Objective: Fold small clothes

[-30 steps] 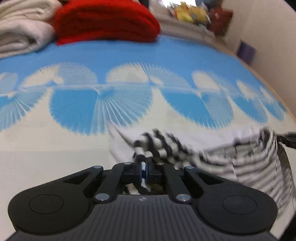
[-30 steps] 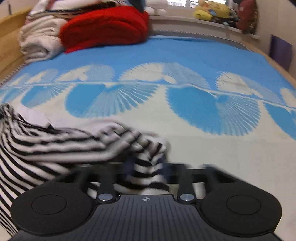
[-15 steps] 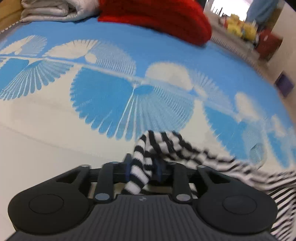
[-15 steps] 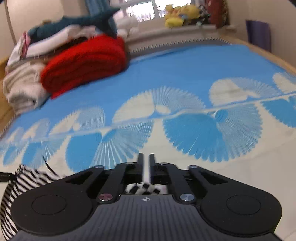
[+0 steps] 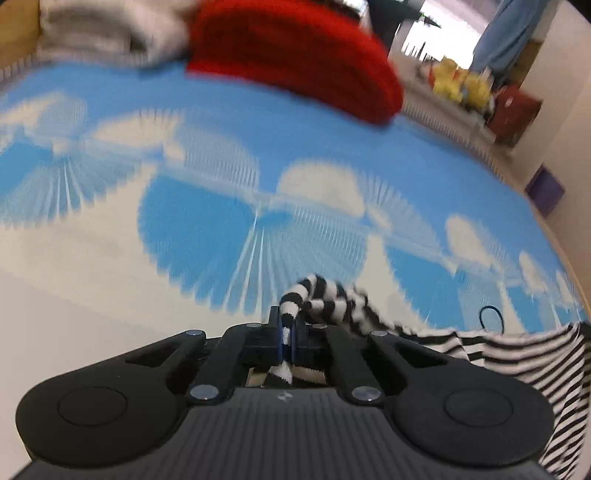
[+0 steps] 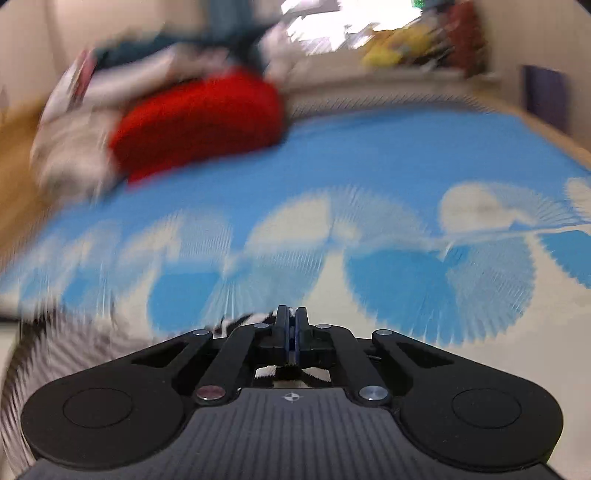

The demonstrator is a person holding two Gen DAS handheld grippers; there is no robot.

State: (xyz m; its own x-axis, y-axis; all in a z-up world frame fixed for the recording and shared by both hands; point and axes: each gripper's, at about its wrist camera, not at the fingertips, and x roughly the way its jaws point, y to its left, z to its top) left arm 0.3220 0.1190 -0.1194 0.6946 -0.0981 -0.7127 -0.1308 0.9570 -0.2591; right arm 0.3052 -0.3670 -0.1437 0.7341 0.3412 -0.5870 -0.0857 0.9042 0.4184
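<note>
Left wrist view: your left gripper (image 5: 286, 325) stays clamped on the striped garment (image 5: 517, 354); right gripper (image 6: 291, 325), too, now raised off the bed (image 5: 92, 295), ready to spread.

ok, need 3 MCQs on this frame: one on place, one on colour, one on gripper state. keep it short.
1. Where does the red blanket lie?
A. at the far end of the mat
B. under the left hand-held gripper
C. on the floor

2. What colours is the garment?
A. red and white
B. black and white stripes
C. plain blue

3. How is the left hand-held gripper?
A. wide open
B. shut on nothing
C. shut on the garment

Answers:
1 A: it sits beyond the blue and white mat, beside pale folded linen.
2 B: stripes show in the left wrist view.
3 C: striped cloth is pinched between its fingers; the right hand-held gripper likewise grips cloth.
</note>
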